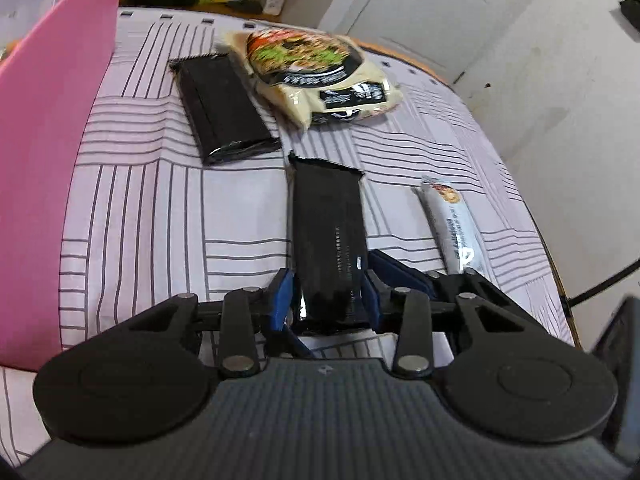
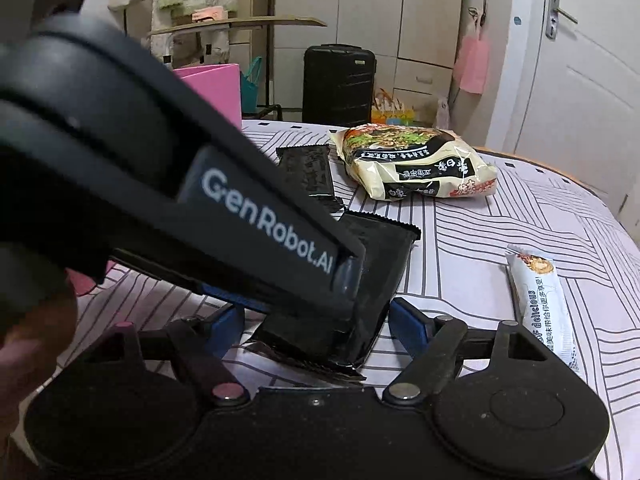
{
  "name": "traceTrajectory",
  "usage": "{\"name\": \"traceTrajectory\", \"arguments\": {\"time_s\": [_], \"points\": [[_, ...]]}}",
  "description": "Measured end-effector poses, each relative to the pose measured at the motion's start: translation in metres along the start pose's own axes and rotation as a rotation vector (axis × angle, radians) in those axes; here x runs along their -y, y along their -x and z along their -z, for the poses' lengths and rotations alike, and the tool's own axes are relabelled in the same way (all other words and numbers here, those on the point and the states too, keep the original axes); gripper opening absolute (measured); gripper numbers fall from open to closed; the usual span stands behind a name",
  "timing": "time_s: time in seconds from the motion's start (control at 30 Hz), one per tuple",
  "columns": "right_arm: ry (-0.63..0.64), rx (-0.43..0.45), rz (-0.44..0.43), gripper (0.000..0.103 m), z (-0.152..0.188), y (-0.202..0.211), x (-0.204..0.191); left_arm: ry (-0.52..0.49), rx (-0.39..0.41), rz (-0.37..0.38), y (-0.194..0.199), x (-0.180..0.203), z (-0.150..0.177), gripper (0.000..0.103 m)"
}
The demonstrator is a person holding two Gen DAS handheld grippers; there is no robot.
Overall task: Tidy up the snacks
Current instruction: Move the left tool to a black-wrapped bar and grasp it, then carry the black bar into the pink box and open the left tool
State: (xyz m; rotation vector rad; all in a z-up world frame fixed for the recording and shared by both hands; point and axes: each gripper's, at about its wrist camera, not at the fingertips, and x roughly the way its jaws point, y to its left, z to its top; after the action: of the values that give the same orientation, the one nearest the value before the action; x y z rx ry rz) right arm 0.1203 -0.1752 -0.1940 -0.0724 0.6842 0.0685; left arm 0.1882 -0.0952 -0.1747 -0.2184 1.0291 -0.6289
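Observation:
My left gripper (image 1: 326, 296) is shut on the near end of a black snack packet (image 1: 328, 236) that lies lengthwise on the striped cloth. In the right wrist view the same packet (image 2: 376, 276) lies between the open jaws of my right gripper (image 2: 316, 320), and the left gripper's body (image 2: 248, 220) crosses in front of it. A second black packet (image 1: 224, 108) lies farther back, also in the right wrist view (image 2: 308, 172). A cream noodle bag (image 1: 316, 76) lies beside it, also in the right wrist view (image 2: 416, 164). A white snack bar (image 1: 452, 224) lies at right, also in the right wrist view (image 2: 544, 304).
A pink bin (image 1: 52, 152) stands at the table's left, also visible in the right wrist view (image 2: 216, 84). The round table's edge (image 1: 556, 264) curves at right. A black suitcase (image 2: 338, 84), cabinets and a white door (image 2: 576, 80) stand beyond the table.

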Motion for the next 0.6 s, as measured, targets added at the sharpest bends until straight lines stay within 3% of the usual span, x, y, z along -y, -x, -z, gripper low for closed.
{"name": "traceTrajectory", "arguments": {"time_s": [0.07,0.2,0.37,0.43,0.6], "points": [[-0.001,0.005,-0.009,0.082,0.001,0.002,0.003,-0.010,0.001,-0.008,-0.002,0.002,0.000,0.037],[0.003,0.003,-0.014,0.076,0.001,0.009,0.003,-0.027,0.000,-0.020,0.000,0.005,0.002,0.025],[0.040,-0.014,-0.015,0.075,-0.001,0.019,0.000,-0.009,-0.030,0.034,0.011,0.008,0.003,0.025],[0.051,-0.023,-0.015,0.074,-0.003,0.021,-0.001,0.009,-0.048,0.044,0.014,0.008,0.003,0.030],[0.103,-0.039,-0.008,0.073,-0.007,0.030,-0.007,0.031,-0.073,0.047,0.019,0.011,0.005,0.030]]}}
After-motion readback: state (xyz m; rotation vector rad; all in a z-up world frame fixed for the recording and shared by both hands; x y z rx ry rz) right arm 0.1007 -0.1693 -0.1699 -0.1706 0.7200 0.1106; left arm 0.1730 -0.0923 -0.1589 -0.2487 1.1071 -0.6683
